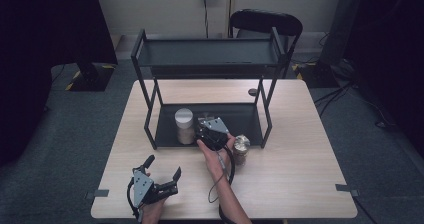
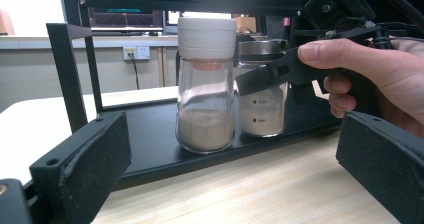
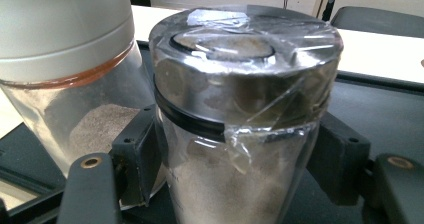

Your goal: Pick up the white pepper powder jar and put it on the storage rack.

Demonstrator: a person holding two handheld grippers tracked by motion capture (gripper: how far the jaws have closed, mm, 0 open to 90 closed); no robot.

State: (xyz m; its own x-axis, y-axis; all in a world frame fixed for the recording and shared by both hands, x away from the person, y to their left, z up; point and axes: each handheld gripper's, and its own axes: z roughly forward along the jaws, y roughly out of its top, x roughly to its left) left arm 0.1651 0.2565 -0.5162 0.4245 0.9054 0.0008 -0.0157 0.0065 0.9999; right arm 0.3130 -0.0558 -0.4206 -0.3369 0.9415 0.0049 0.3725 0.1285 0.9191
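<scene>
Under the right hand (image 1: 212, 143), right tongs (image 3: 235, 169) clamp a half-hidden jar (image 3: 240, 134); left tongs (image 1: 162, 166) gape empty.

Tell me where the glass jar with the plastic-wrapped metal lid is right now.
The glass jar with the plastic-wrapped metal lid sits clamped in the right gripper, on the black rack's lower shelf, beside the white-capped glass jar.

High view dim w/ dark corners; gripper views brighter, glare on foil-wrapped lid (image 3: 245, 49), near jaws blurred.
</scene>
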